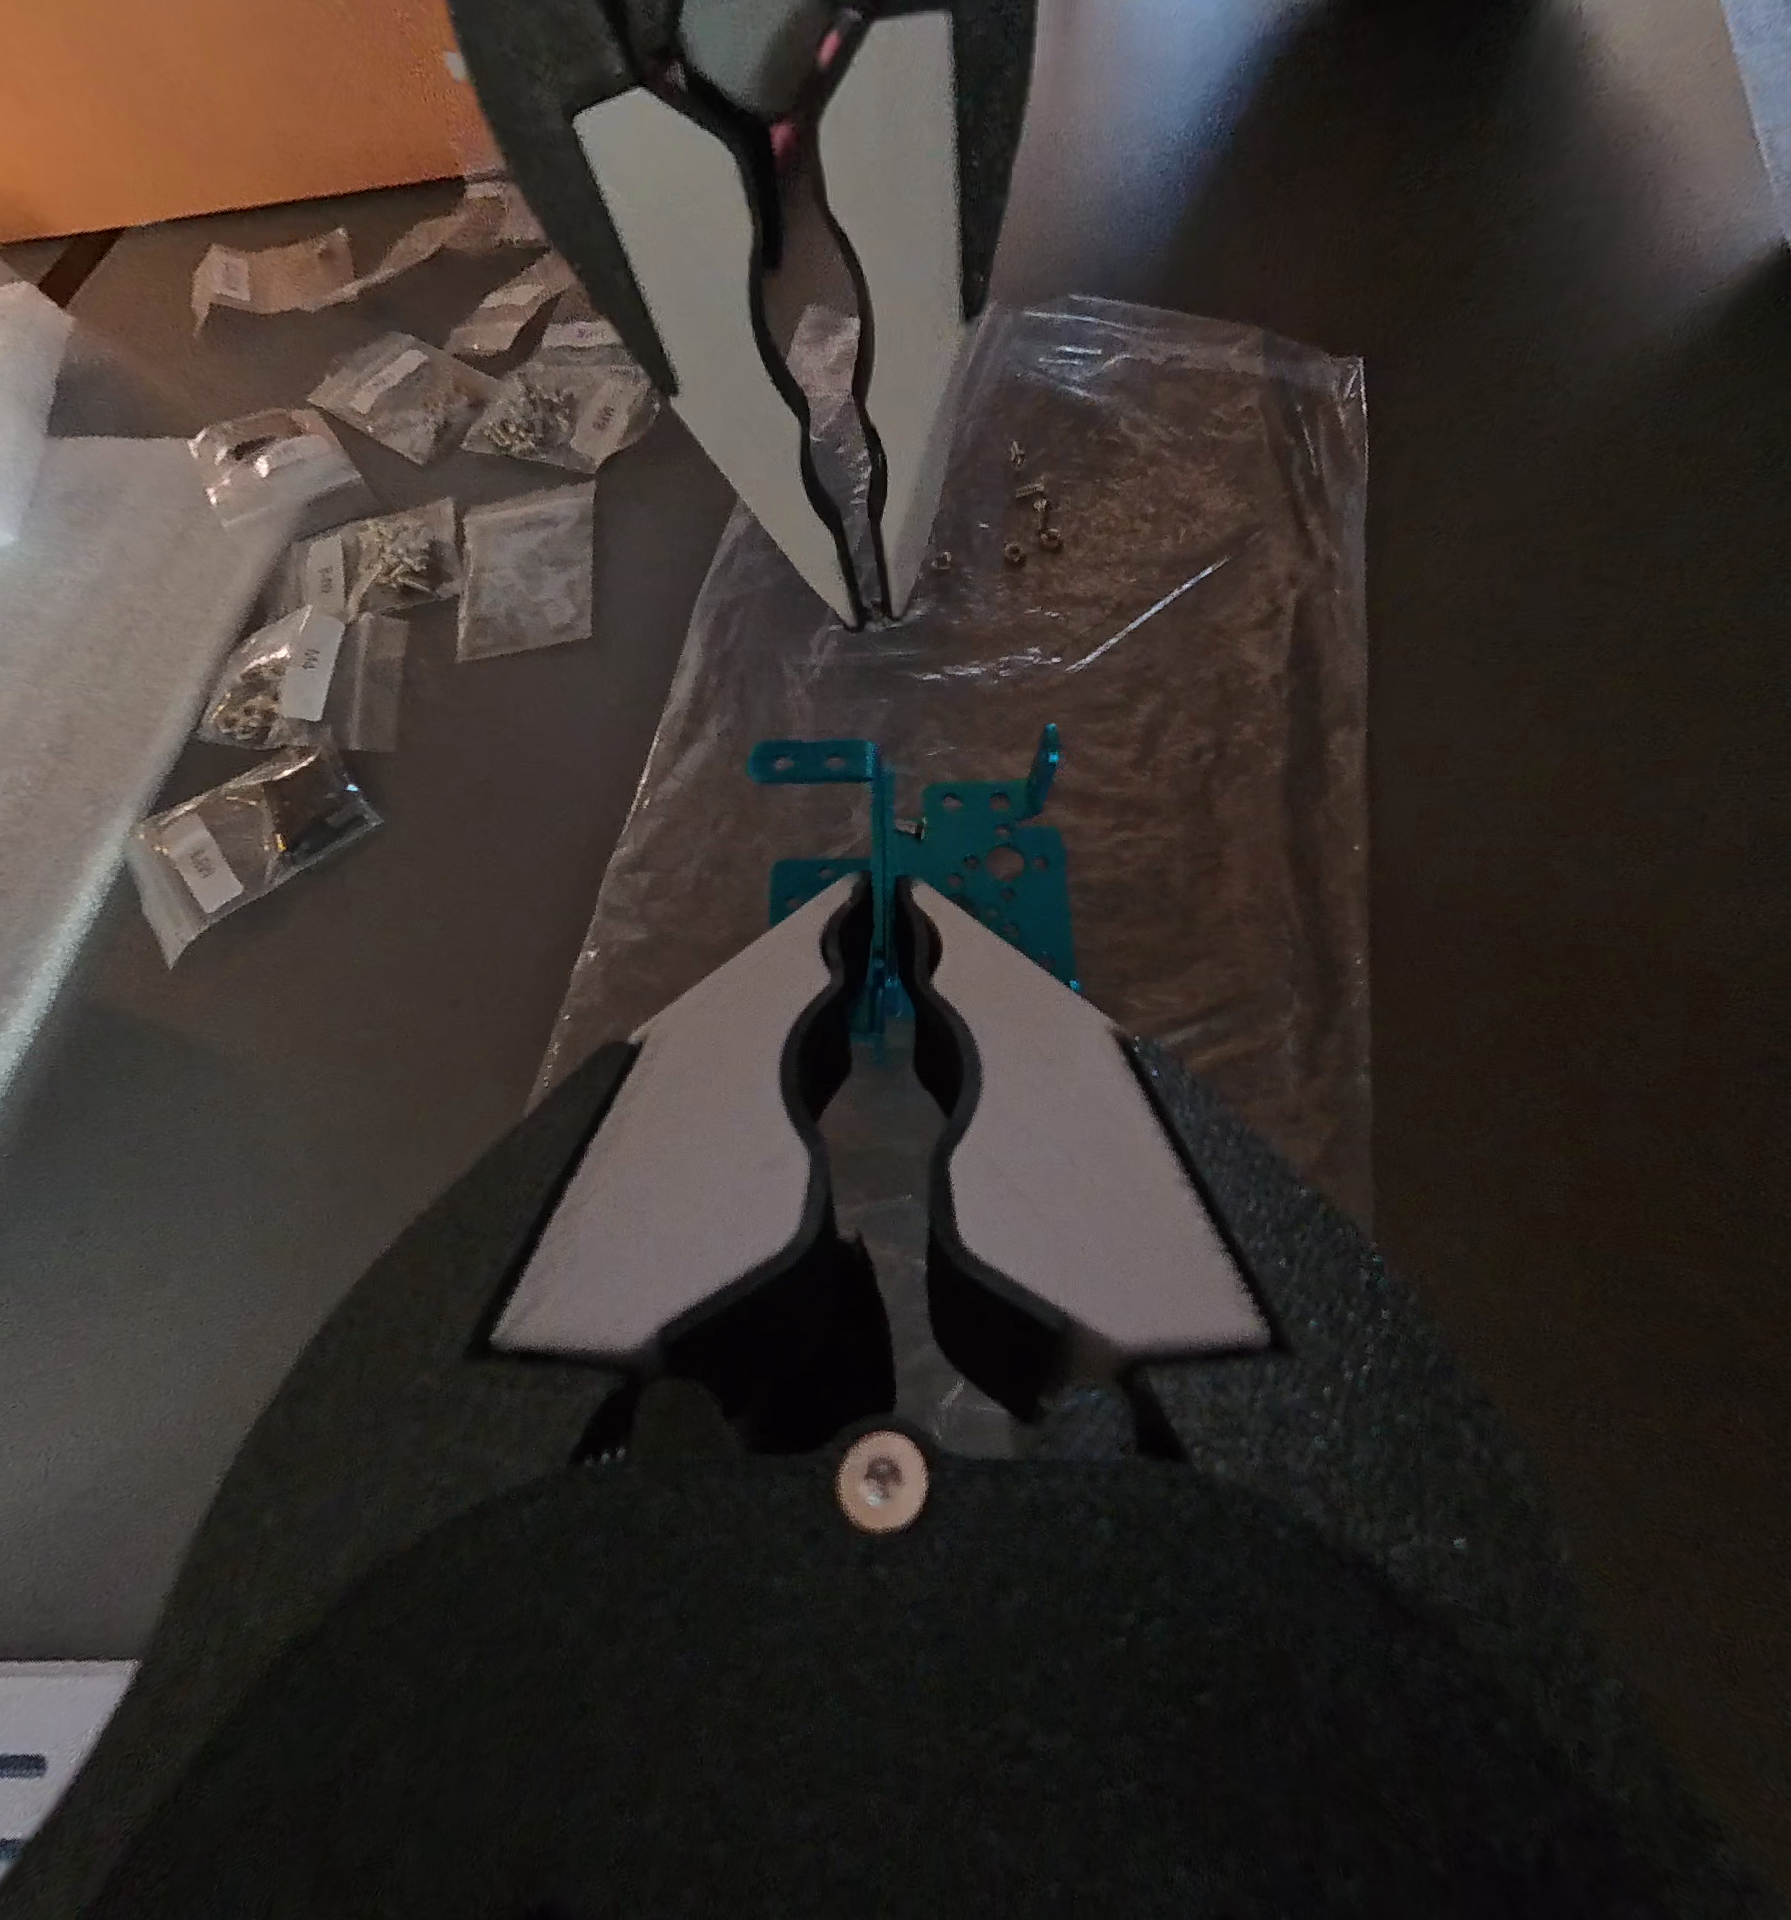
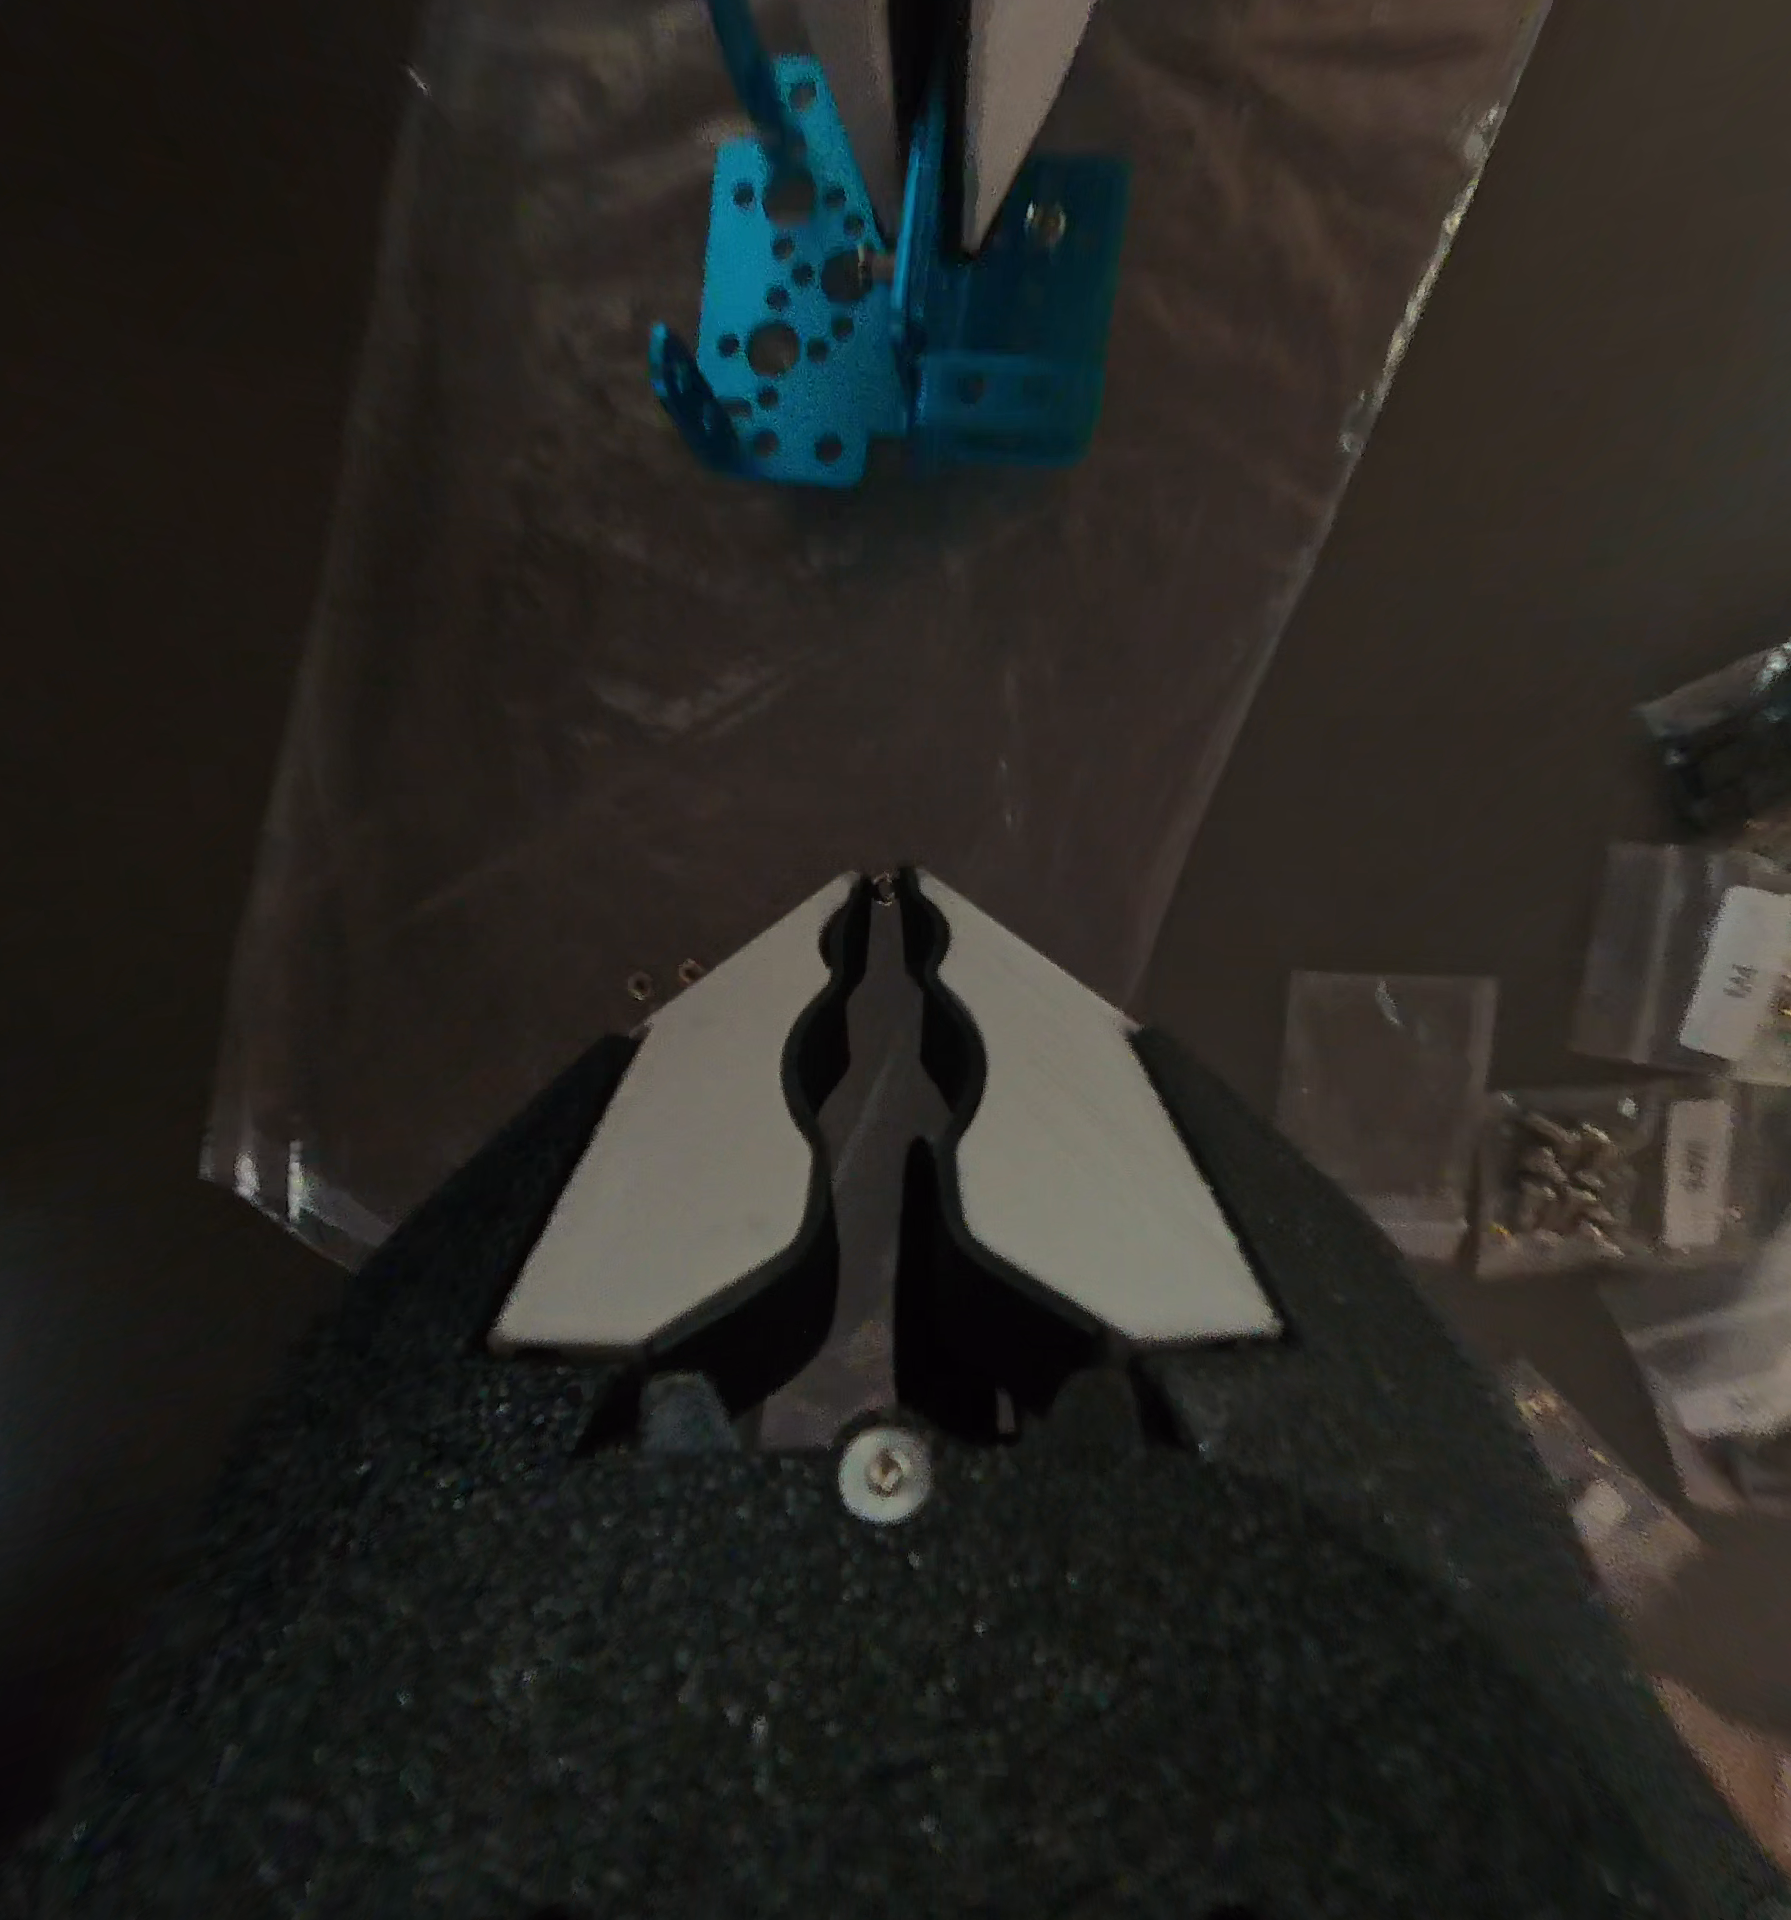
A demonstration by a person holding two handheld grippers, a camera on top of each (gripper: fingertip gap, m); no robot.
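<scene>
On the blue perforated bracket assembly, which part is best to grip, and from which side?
Probably the upright thin flange of the blue bracket assembly, pinched across its flat faces from the near end. It stands on edge above the clear plastic sheet; the left gripper already clamps it so.

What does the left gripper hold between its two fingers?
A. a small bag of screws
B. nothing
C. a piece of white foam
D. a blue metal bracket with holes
D: in the left wrist view the left gripper is closed on an upright flange of the blue metal bracket, which stands on the clear plastic sheet.

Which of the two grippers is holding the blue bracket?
The left gripper: its fingers are shut on the blue bracket's upright plate. The right gripper pinches only a tiny nut.
</scene>
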